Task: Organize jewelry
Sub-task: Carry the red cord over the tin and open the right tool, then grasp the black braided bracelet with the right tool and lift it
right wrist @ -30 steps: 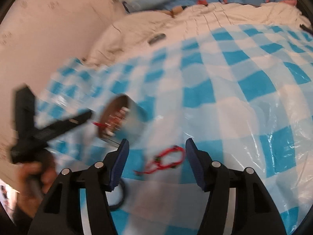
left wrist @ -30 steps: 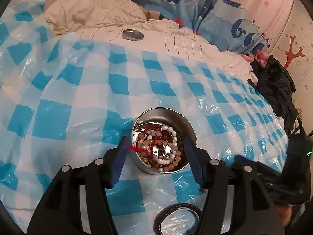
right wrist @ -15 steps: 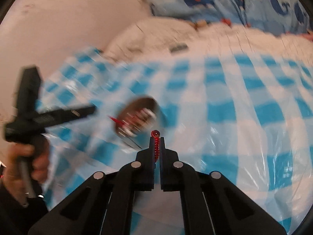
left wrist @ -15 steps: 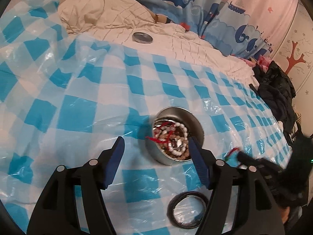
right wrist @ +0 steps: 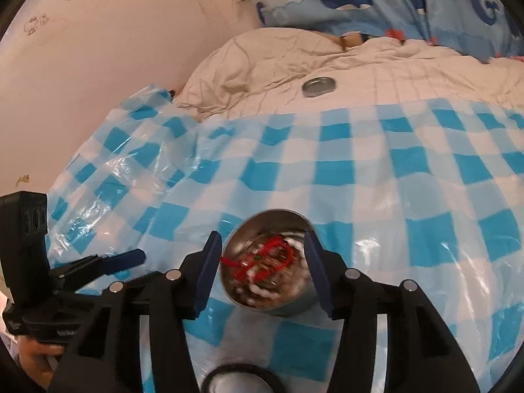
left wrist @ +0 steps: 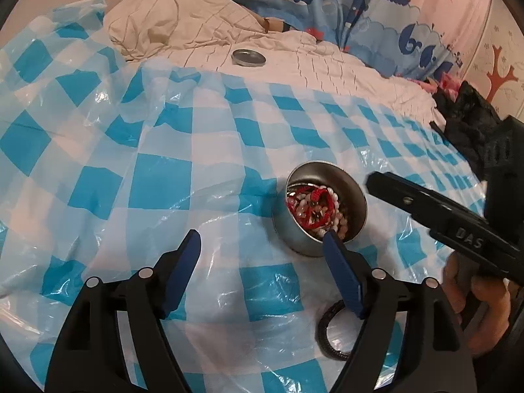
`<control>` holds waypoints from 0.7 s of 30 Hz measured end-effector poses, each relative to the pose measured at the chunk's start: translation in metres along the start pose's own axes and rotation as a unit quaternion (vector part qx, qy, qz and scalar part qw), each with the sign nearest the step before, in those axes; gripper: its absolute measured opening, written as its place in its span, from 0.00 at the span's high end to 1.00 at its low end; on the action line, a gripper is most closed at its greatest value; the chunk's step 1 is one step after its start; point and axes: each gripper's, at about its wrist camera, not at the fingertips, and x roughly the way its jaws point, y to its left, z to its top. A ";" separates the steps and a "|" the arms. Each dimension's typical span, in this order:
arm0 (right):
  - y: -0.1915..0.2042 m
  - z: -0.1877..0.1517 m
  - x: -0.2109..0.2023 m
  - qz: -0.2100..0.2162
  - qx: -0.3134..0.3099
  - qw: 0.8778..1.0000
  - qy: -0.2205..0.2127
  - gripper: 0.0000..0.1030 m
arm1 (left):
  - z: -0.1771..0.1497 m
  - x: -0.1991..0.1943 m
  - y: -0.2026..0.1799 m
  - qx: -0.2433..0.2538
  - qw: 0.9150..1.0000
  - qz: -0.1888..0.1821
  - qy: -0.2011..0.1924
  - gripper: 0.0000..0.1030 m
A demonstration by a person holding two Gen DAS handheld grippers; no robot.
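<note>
A round metal tin (left wrist: 347,196) stands on the blue-and-white checked plastic sheet (left wrist: 157,190). It holds bead bracelets with a red cord bracelet (left wrist: 319,198) on top. My left gripper (left wrist: 262,249) is open and empty, just left of and in front of the tin. My right gripper (right wrist: 260,262) is open over the tin (right wrist: 288,303), and the red cord bracelet (right wrist: 265,257) lies in the tin between its fingers. A black ring bracelet (left wrist: 330,330) lies on the sheet in front of the tin; it also shows in the right wrist view (right wrist: 239,375).
The tin's metal lid (left wrist: 248,57) lies on the cream quilt (left wrist: 294,55) beyond the sheet, also in the right wrist view (right wrist: 319,85). A whale-print curtain (left wrist: 327,3) hangs behind. Dark clothes (left wrist: 465,114) lie at the right. A pink wall (right wrist: 98,49) is on the left.
My right gripper carried the red cord bracelet to the tin, opened, and let it drop inside. My left gripper has pulled back and to the left of the tin.
</note>
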 end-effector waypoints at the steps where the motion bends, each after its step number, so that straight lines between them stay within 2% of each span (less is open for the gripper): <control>1: -0.003 -0.004 -0.006 -0.005 -0.003 1.000 -0.002 0.50 | -0.001 0.000 -0.002 0.005 1.000 0.003 0.000 0.28; 7: -0.019 -0.061 -0.033 -0.015 -0.024 0.999 0.034 0.40 | -0.007 0.000 -0.013 0.032 0.999 0.029 -0.004 0.24; 10: -0.034 -0.085 -0.029 -0.007 0.013 0.998 0.055 0.39 | -0.011 0.000 -0.018 0.040 0.998 0.041 -0.006 0.23; 12: -0.035 -0.089 -0.023 0.002 0.030 0.997 0.071 0.37 | -0.013 0.000 -0.022 0.047 0.998 0.045 -0.005 0.22; 17: -0.003 -0.090 -0.025 0.033 -0.030 0.997 0.062 0.20 | -0.016 0.000 -0.025 0.063 0.996 0.058 -0.006 0.20; 21: 0.019 -0.098 -0.017 0.035 -0.076 0.993 0.079 0.19 | -0.015 -0.002 -0.023 0.060 0.996 0.060 -0.008 0.20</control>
